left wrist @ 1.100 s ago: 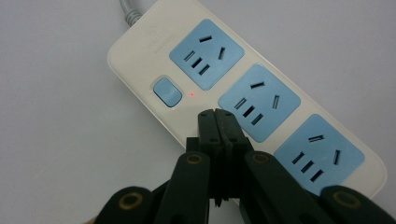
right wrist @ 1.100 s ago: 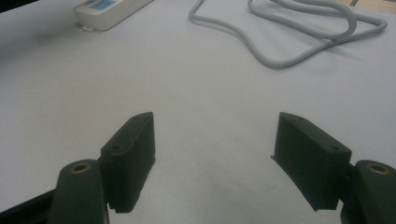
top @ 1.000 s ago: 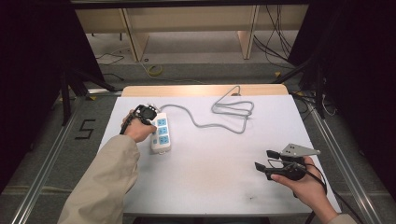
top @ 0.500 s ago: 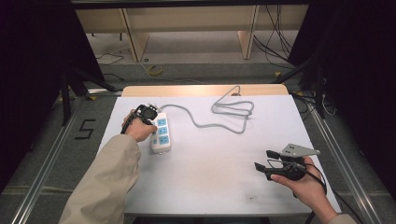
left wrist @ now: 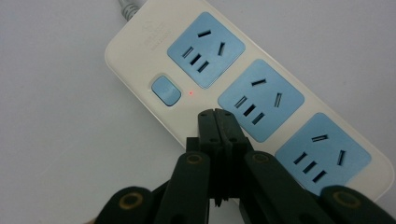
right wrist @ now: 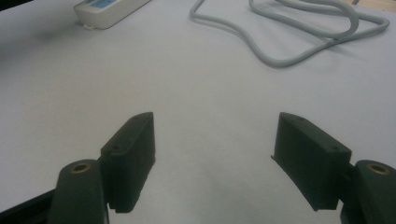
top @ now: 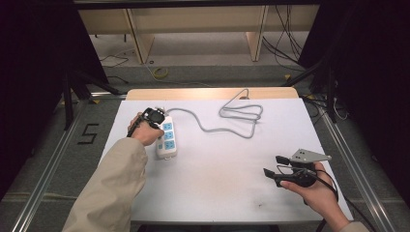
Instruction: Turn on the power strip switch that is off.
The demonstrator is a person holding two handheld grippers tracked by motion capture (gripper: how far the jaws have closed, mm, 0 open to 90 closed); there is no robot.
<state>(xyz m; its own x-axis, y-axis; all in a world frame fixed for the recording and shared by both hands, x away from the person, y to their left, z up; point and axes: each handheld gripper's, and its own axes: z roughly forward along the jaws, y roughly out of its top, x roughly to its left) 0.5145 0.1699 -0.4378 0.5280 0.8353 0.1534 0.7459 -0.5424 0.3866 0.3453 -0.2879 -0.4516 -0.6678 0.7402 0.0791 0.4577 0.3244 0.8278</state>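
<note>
The left tool [left wrist: 218,122] has its two black jaws pressed flat together with nothing between them, and their joined tip sits over the near edge of the power strip [left wrist: 243,100], just beside the blue rocker switch [left wrist: 166,90]. Whether the tip actually touches the strip's casing cannot be told. A small red light [left wrist: 190,93] glows next to that switch. The strip is cream-white with three blue socket faces in a row, and the switch stands at the end where the grey cable [left wrist: 127,6] enters.

In the high view the left tool [top: 153,117] lies against the strip's [top: 166,139] left side, near its far end, held by the left hand [top: 144,133] in a beige sleeve [top: 113,188]. From the strip's far end the cable [top: 227,123] runs off to the right across the white counter [top: 217,174] and gathers in loose loops well away from the strip.

The right tool [right wrist: 214,161] stands with its jaws wide apart and holds nothing, only bare counter showing between them. In the high view the right tool [top: 276,166] is well apart from the strip, far to its right and nearer the person, held in the right hand [top: 312,191] just above the counter, with its grey three-cornered plate [top: 309,155] on top. Its own view shows the strip's [right wrist: 108,9] end and the cable's [right wrist: 299,32] loops farther off.
</note>
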